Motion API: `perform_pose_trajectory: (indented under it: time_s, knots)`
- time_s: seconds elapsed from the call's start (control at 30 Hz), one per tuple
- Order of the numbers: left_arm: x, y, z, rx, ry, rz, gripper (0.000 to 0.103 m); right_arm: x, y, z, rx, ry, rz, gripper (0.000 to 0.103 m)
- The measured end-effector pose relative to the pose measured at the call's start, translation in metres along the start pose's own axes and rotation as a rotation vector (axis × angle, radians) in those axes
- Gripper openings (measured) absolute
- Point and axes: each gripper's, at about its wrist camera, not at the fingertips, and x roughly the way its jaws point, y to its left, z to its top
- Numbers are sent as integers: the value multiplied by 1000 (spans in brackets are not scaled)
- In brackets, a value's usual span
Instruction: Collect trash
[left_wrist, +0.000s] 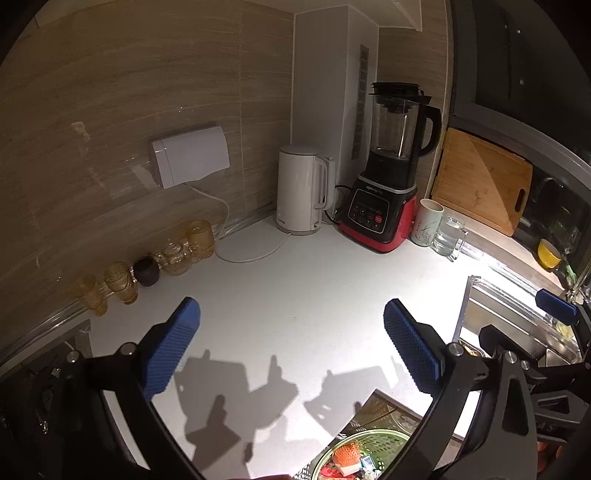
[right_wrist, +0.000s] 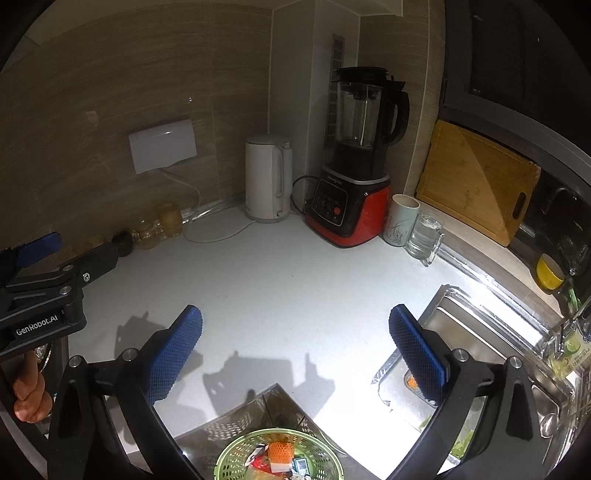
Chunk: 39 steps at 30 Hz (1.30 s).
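A green mesh basket (right_wrist: 236, 458) holding trash, among it an orange foam net (right_wrist: 280, 451) and wrappers, sits at the bottom edge of the right wrist view; the same basket (left_wrist: 376, 437) shows low in the left wrist view. My left gripper (left_wrist: 291, 343) hangs open over the bare white counter (left_wrist: 295, 280), nothing between its blue pads. My right gripper (right_wrist: 295, 347) is open too, above the counter (right_wrist: 280, 280) just behind the basket. The left gripper (right_wrist: 40, 258) also shows at the right view's left edge, a hand (right_wrist: 29, 395) on its handle.
At the back stand a white kettle (left_wrist: 303, 195), a red-and-black blender (left_wrist: 384, 206), a white mug (left_wrist: 426, 221) and a glass mug (left_wrist: 448, 236). Amber glasses (left_wrist: 122, 280) line the left wall. A steel sink (right_wrist: 480, 354) lies at right, a wooden board (right_wrist: 476, 181) behind it.
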Motion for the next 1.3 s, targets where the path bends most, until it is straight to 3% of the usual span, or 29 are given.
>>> perform_pose_trajectory:
  time_s: [1.3]
  knots:
    - [-11, -7, -7, -4, -12, 13, 95, -6, 4, 3, -14, -3, 17, 100]
